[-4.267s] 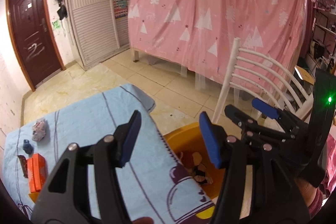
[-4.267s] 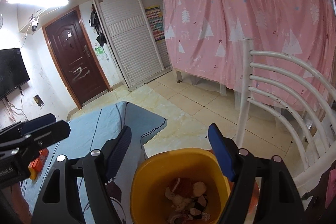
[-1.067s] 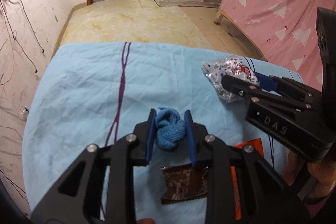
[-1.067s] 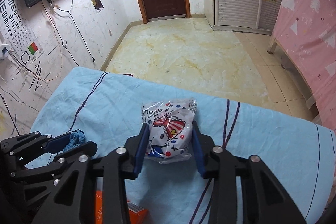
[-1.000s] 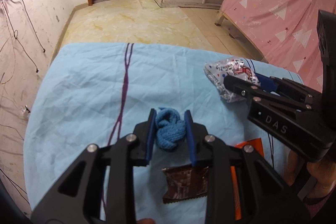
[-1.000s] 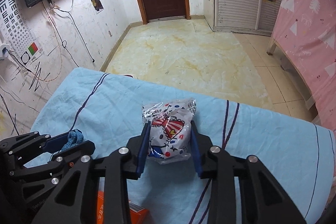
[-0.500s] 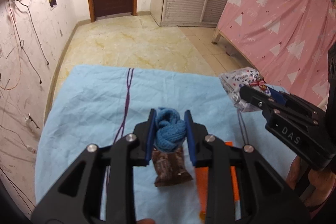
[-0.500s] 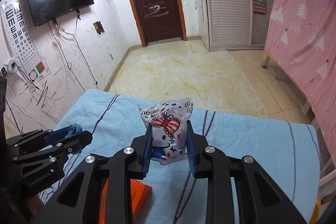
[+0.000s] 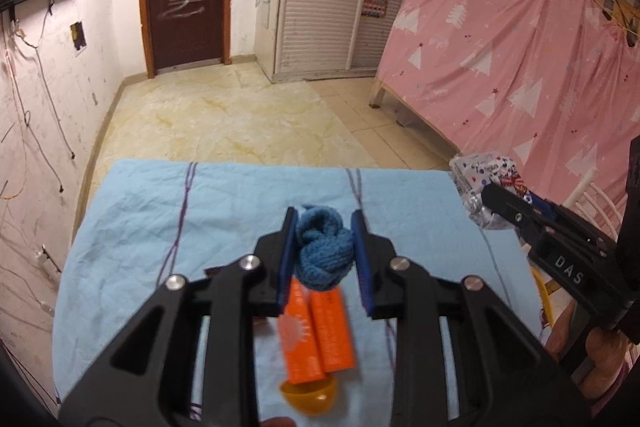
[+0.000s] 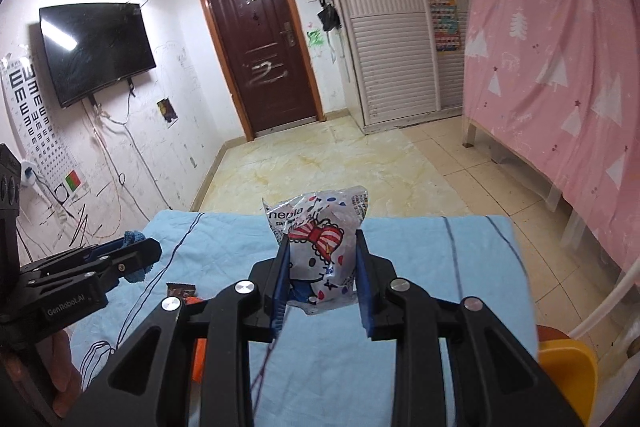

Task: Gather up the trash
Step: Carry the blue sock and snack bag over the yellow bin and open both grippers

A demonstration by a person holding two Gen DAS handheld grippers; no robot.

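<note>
Fingers [image 9: 286, 247] of the left gripper [image 9: 323, 254] pinched a blue knitted wad [image 9: 325, 253]; the right gripper [image 10: 320, 269] clamped a crinkly cartoon-printed plastic bag [image 10: 320, 247] above the desk [image 10: 440, 267], probably bound for the yellow plastic bin [image 10: 568, 367] beside it.

Blue-sheeted table [image 9: 160, 211] bears orange box [image 9: 320, 335], brown wrapper [image 10: 182, 289].

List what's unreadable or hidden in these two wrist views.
- Yellow plastic bin: right wrist view, cut off by the frame edge; contents unseen.
- Brown foil wrapper: mostly behind the right gripper.
- Orange carton: left wrist view, print blurred.
- Knotted blue knit cloth: underside hidden by the left gripper.
</note>
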